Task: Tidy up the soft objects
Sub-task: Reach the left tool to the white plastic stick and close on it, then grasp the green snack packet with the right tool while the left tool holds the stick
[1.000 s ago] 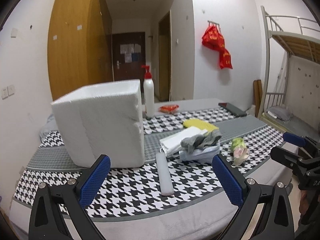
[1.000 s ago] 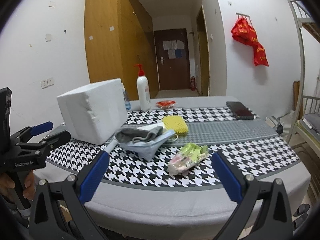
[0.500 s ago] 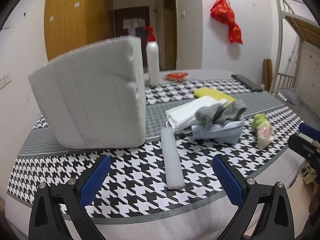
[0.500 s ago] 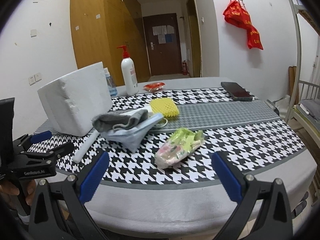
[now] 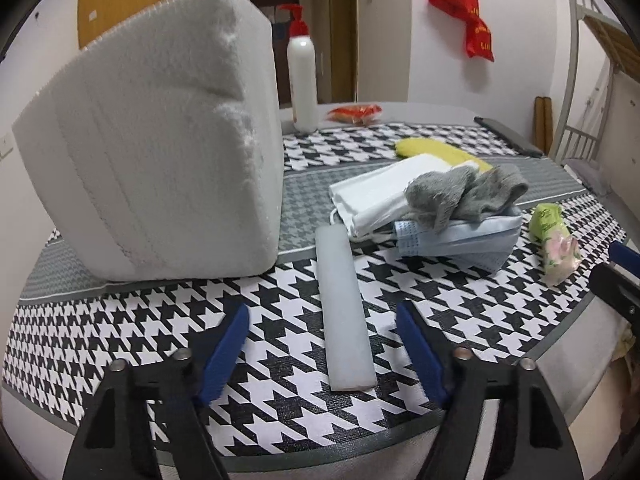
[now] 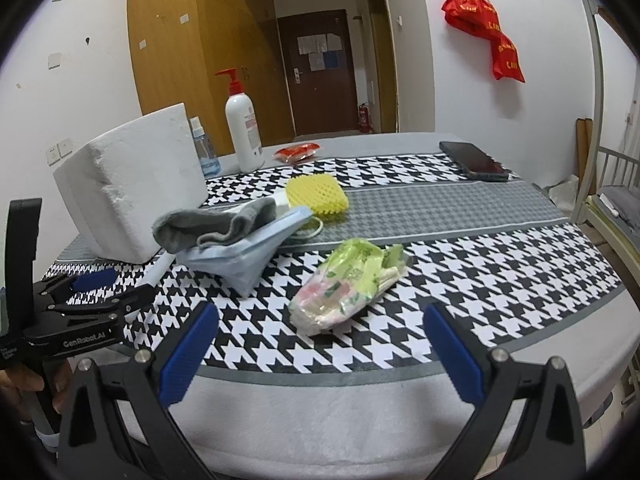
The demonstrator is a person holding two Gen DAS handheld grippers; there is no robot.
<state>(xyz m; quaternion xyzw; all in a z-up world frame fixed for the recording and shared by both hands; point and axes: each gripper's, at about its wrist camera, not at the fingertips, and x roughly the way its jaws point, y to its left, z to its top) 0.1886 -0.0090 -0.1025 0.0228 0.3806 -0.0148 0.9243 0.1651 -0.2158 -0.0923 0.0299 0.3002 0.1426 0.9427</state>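
My left gripper hovers low over the houndstooth table, its jaws closing. The near end of a pale translucent strip lies between the blue pads, which do not touch it. Behind the strip, a grey sock tops a heap of blue face masks and white masks. A yellow sponge lies farther back. My right gripper is open and empty, just short of a green and pink tissue pack. It also shows the left gripper.
A big white foam box stands left of the strip. A pump bottle, a small blue bottle, a red packet and a phone sit at the back. A bunk bed stands right.
The left gripper has dropped and come closer to the strip, and its jaws have narrowed. The right gripper has sunk and come nearer to the table and the tissue pack.
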